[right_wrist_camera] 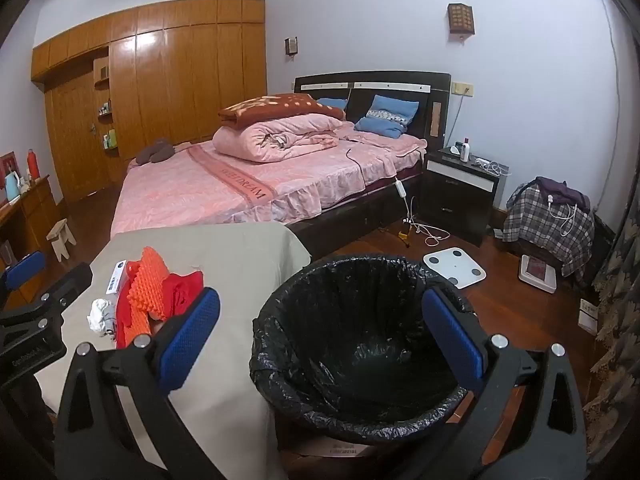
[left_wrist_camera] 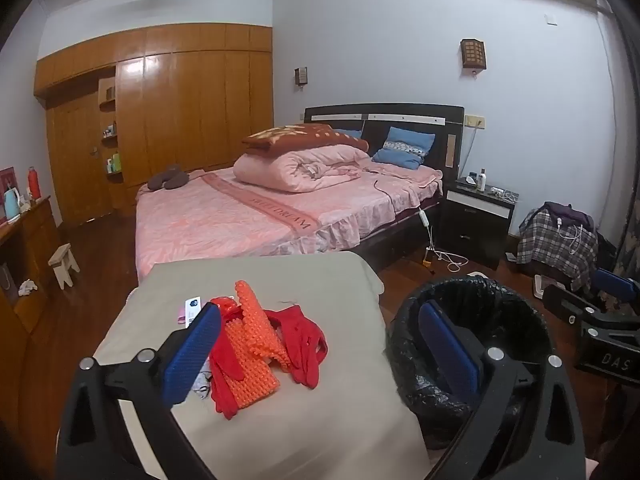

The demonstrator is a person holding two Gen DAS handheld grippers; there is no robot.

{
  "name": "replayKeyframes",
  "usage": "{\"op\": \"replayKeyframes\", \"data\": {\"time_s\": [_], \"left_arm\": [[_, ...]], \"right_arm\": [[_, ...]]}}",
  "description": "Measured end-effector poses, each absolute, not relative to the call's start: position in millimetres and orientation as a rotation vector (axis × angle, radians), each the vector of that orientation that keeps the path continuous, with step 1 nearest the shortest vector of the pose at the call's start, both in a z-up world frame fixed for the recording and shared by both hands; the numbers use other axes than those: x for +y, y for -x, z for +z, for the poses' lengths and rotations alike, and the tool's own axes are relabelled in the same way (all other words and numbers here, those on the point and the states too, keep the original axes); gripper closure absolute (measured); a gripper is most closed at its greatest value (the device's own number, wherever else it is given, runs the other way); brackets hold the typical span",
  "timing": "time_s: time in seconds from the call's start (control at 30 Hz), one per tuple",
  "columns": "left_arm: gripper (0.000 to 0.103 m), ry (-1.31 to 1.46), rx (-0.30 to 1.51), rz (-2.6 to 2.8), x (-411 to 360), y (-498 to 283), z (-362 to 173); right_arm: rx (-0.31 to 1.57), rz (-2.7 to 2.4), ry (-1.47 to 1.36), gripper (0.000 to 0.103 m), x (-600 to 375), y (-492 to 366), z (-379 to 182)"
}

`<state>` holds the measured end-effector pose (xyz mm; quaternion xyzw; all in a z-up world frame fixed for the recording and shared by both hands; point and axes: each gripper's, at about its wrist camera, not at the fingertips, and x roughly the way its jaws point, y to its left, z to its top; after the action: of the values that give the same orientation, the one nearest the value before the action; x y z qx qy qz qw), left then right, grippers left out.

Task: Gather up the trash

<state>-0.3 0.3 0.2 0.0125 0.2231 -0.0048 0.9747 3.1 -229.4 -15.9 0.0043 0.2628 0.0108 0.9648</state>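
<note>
Trash sits in a small heap on the near-left part of the beige-covered tabletop (left_wrist_camera: 280, 420): an orange bumpy sheet (left_wrist_camera: 252, 344) lying over red plastic bags (left_wrist_camera: 304, 344), a white printed carton (left_wrist_camera: 191, 309) at the far-left edge of the heap, and a crumpled white paper ball (right_wrist_camera: 100, 316) on its near-left side. Just right of the tabletop stands the bin (right_wrist_camera: 360, 360), lined with a black bag and looking empty — nothing has gone in yet, I'd judge.

Both tools hover with nothing between the jaws. The left gripper (left_wrist_camera: 320, 356) stands wide over the heap; the right gripper (right_wrist_camera: 324, 344) stands wide over the bin's mouth.

What could go wrong: the red bags are limp and tangled under the orange sheet, so a pinch on one may drag the others off the edge onto the wooden floor. The loose liner could also snag on a jaw and pull inward.

Only the right wrist view shows the paper ball clearly and the bin's bare bottom — the left one hides the ball behind its own finger, but shows how the bags spread.
</note>
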Motion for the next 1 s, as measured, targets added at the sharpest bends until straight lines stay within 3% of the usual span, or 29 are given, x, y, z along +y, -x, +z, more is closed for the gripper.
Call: {"op": "replayKeyframes", "data": {"time_s": [1.0], "left_arm": [[0.006, -0.029, 0.459, -0.006, 2.7, 0.2, -1.5]], "right_arm": [[0.53, 0.02, -0.004, 0.005, -231.1, -3.3, -15.0]]}}
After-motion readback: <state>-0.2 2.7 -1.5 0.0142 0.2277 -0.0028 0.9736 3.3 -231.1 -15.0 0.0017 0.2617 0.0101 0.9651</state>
